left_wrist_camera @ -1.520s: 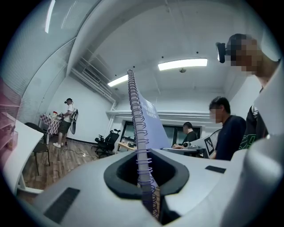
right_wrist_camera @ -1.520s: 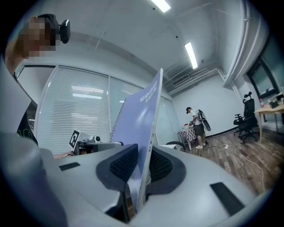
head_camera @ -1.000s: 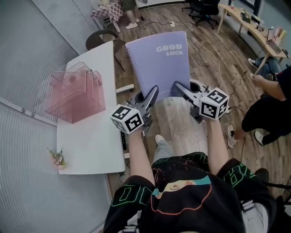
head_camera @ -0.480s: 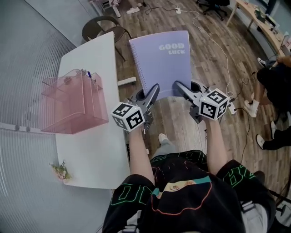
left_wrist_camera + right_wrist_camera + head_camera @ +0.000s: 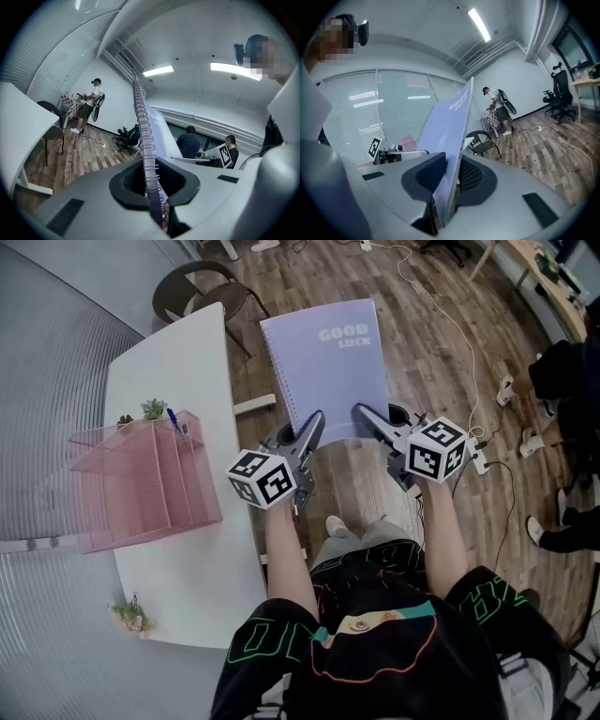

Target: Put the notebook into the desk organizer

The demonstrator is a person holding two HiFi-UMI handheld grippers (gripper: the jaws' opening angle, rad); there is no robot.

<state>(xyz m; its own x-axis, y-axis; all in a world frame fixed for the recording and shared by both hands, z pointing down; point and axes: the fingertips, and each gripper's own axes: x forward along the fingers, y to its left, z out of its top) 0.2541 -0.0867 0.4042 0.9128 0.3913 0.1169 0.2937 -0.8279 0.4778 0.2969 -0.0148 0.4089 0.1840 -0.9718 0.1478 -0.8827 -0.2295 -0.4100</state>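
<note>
The table (image 5: 192,357), left of the left gripper (image 5: 314,425), bore the organizer (image 5: 141,484), which did not yet hold the notebook (image 5: 328,371). The notebook hung ahead of both grippers. The left gripper pinched its spiral edge and the right gripper (image 5: 364,416) its open edge. Carrying across and insertion remained.

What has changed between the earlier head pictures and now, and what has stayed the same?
The person has carried the notebook closer to the pink desk organizer: in the head view it now lies lower in the picture, and a small green plant behind it has come into view. Nothing was grasped or released. The left hand-held gripper and the right hand-held gripper still clamp the notebook's near edge.
</note>
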